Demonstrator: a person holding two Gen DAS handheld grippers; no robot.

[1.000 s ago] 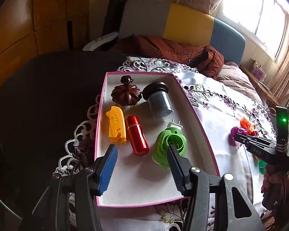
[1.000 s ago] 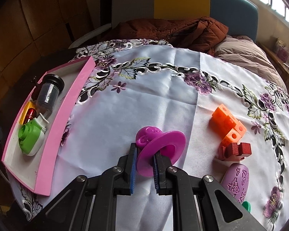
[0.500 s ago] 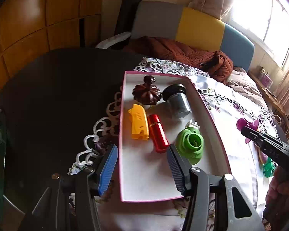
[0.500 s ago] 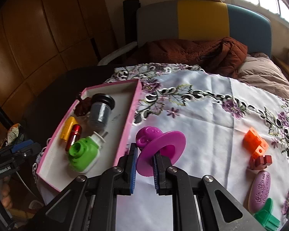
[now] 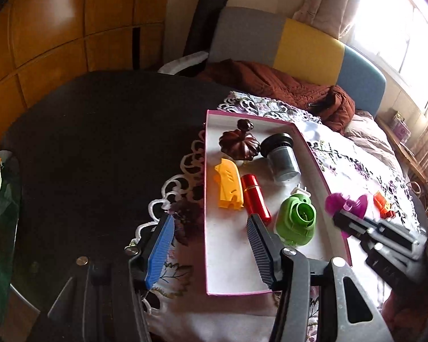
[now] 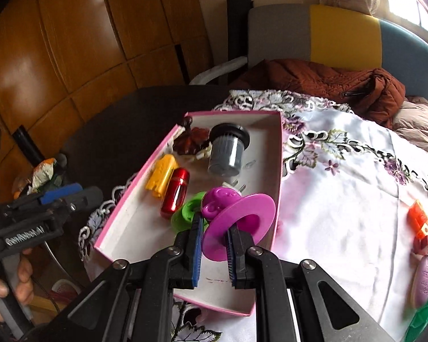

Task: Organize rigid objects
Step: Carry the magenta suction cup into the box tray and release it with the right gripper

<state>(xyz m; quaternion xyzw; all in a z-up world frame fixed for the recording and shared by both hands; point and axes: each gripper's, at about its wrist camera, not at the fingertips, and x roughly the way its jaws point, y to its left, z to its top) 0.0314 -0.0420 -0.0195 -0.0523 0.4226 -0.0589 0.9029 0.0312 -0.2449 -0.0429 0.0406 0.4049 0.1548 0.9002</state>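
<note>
A big pink box (image 6: 279,154) with a white inside sits on a flowery white cloth (image 6: 342,199) on a dark table (image 5: 94,131). 5 things lie in the box. The biggest is a grey jar with a black cap (image 6: 226,149), lying on its side near the far end. Next to it is a dark brown pumpkin-shaped lid (image 5: 238,142). Nearer are a green plug-in thing (image 5: 298,219), a yellow plastic piece (image 5: 227,183) and a shiny red tube (image 5: 255,196), the last 2 side by side.

The right gripper (image 6: 214,245) is squeezed tight on a purple toy with a round flat rim (image 6: 236,219). The toy is up in the air, over the near right side of the box, in front of the green thing.

The left gripper (image 5: 211,248) is wide apart and has nothing in it. One finger is over the box and the other is over the lacy edge of the cloth.

Its side has writing that shows backwards in the right view and looks like "GenRobot.AI".

On the cloth to the right lie an orange block (image 6: 419,221), a dark red block (image 6: 426,243), a pale purple oval (image 6: 423,280) and a green piece (image 6: 422,319). Behind is a grey, yellow and blue seat back (image 6: 339,34) with a brown coat (image 6: 328,82).
</note>
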